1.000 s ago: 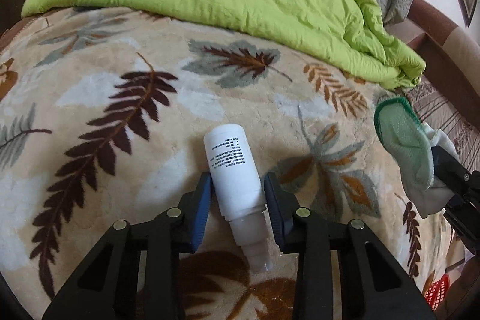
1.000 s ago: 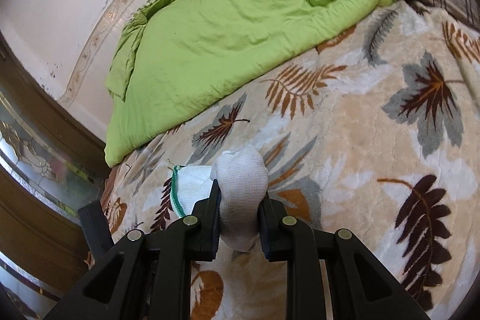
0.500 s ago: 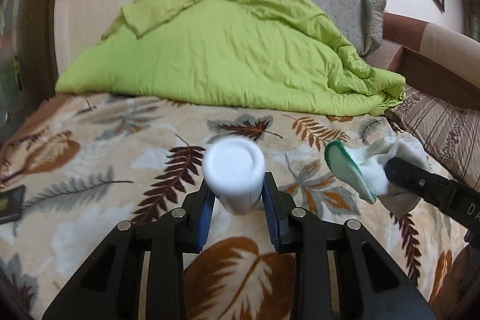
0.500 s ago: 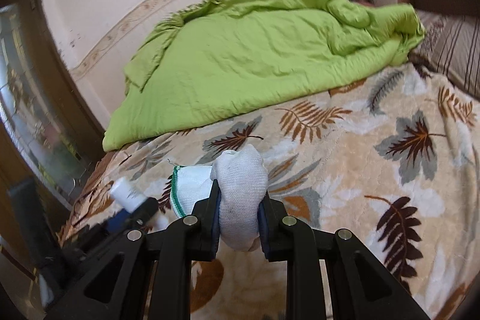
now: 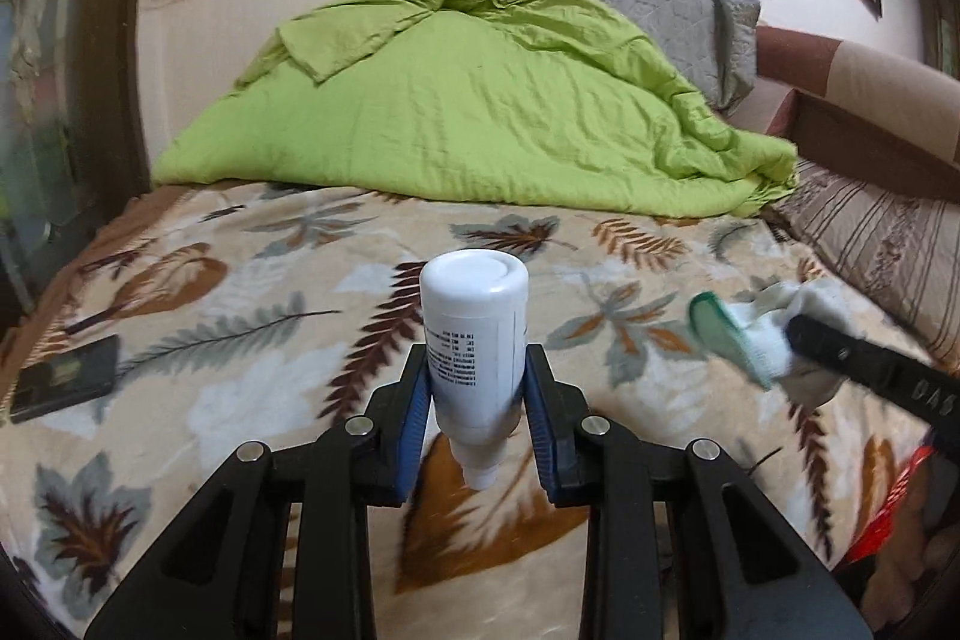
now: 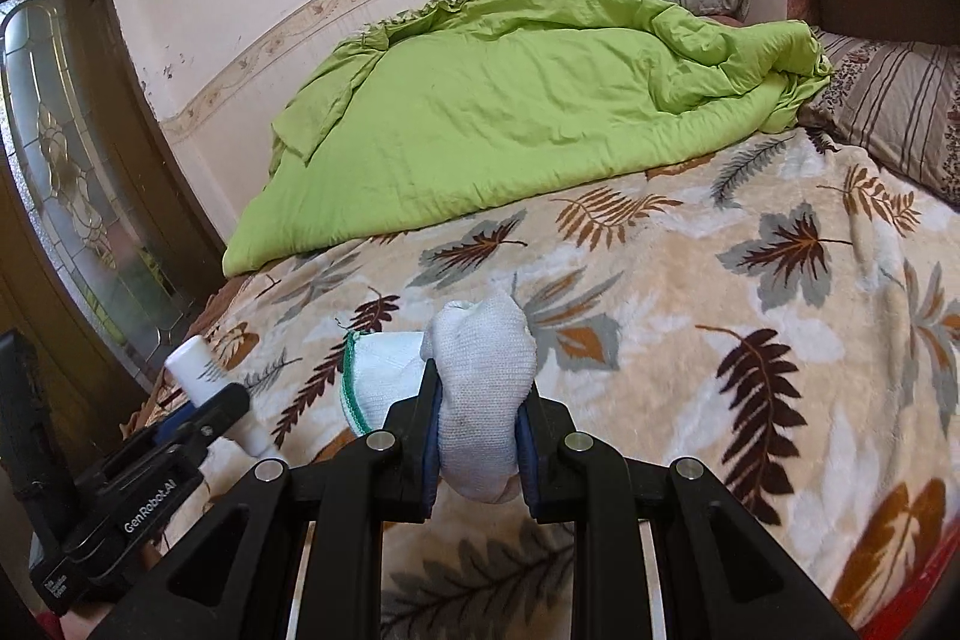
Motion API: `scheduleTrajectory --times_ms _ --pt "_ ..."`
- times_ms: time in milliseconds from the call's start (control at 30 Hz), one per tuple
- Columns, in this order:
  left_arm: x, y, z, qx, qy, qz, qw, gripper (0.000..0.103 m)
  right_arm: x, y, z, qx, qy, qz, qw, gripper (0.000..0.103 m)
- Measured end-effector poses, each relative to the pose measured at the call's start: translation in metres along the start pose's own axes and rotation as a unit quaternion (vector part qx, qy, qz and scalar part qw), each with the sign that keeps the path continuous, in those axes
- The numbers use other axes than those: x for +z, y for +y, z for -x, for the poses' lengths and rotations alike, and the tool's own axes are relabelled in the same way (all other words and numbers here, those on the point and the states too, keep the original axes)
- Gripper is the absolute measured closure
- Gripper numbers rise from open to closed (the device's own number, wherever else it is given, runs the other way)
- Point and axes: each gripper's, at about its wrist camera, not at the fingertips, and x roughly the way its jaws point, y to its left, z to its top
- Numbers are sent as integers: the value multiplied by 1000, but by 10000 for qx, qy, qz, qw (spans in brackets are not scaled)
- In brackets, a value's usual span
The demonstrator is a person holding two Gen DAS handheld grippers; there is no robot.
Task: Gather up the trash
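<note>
Your left gripper (image 5: 477,415) is clamped on a white plastic bottle (image 5: 474,334), its blue-padded fingers (image 5: 414,424) pressing both sides of the printed label; the bottle stands inverted, flat base uppermost and narrow nozzle pointing down, held clear above the bed. Your right gripper (image 6: 477,436) is closed around a white sock (image 6: 483,394), bunched between the pads, with its green-edged cuff (image 6: 351,382) hanging out to the left side. In the left wrist view the same sock (image 5: 762,334) appears at right, off the bed surface, level with the bottle and well apart from it; in the right wrist view the bottle (image 6: 210,388) shows at lower left in the other tool. Beneath both lies a cream fleece blanket with brown and grey leaf print (image 5: 240,340). A dark flat object (image 5: 66,379) rests on the blanket near its left edge. Farther back, a crumpled lime-green duvet (image 5: 480,124) covers the head of the bed, with a grey quilted pillow (image 5: 660,10) behind it against the wall and a striped pillow (image 6: 894,112) at right.
</note>
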Motion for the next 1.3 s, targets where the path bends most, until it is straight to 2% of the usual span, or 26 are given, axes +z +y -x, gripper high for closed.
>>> scheduleTrajectory --times_ms 167,367,1133,1300 --pt "-6 1 -2 283 -18 -125 9995 74 -6 4 4 22 8 30 10000 80" --pt "-7 3 -9 365 12 -181 9992 74 -9 16 2 53 -2 255 9997 80" --pt "-8 -10 -19 371 27 -418 9984 74 -8 14 -9 137 119 146 9997 80" --pt "-7 -16 -15 100 36 -370 9993 74 -4 7 2 159 18 -2 9999 80"
